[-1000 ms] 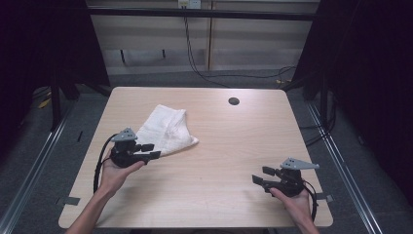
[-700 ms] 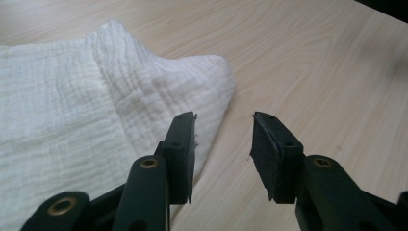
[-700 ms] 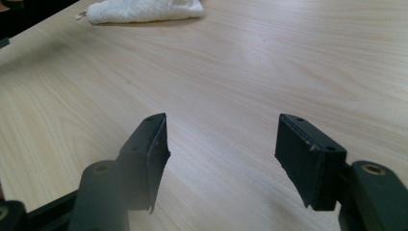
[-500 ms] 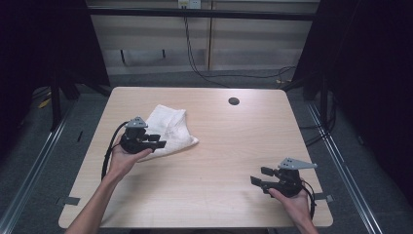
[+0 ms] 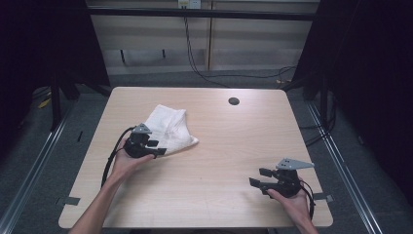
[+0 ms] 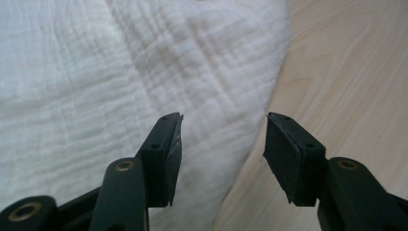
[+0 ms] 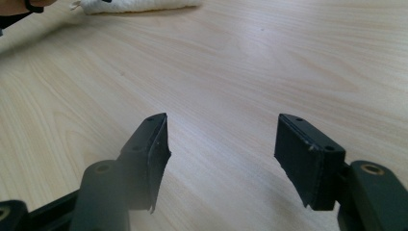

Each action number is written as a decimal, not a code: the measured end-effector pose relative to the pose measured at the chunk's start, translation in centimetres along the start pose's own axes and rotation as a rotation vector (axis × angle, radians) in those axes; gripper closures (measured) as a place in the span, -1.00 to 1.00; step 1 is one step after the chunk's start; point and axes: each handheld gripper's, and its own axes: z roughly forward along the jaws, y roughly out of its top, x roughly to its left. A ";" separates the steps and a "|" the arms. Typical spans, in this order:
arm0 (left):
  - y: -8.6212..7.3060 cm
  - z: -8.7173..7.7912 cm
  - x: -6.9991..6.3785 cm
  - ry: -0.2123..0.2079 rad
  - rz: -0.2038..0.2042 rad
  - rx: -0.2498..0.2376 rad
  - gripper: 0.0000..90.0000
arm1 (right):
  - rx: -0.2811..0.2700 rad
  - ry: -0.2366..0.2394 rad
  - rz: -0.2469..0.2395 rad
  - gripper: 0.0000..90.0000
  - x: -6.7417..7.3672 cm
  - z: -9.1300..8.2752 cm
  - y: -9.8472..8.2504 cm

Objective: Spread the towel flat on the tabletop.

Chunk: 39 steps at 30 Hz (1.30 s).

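Observation:
A crumpled white cloth (image 5: 169, 126) lies on the left half of the wooden table (image 5: 224, 141). My left gripper (image 5: 157, 147) is at the cloth's near edge and points at it. In the left gripper view the cloth (image 6: 96, 72) lies close under the left gripper (image 6: 223, 144), with its rounded edge running between the two jaws. The jaws have just been opening and stand apart, and neither pad presses on the fabric. My right gripper (image 5: 258, 177) rests low near the front right corner, open over bare wood (image 7: 221, 144), with the cloth (image 7: 139, 5) far ahead of it.
A small dark round hole (image 5: 234, 101) sits in the tabletop near the back edge. Cables trail from both grippers toward the front. Beyond the table are dark floor, metal rails and hanging wires.
My left gripper has moved forward and to the right, down to the cloth's near edge, and its jaws stand wider. The right gripper has stayed put.

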 end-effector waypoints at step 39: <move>-1.2 0.3 -0.4 -0.027 0.002 0.000 0.90 | 0.080 0.033 0.003 -0.31 0.1 0.6 -0.1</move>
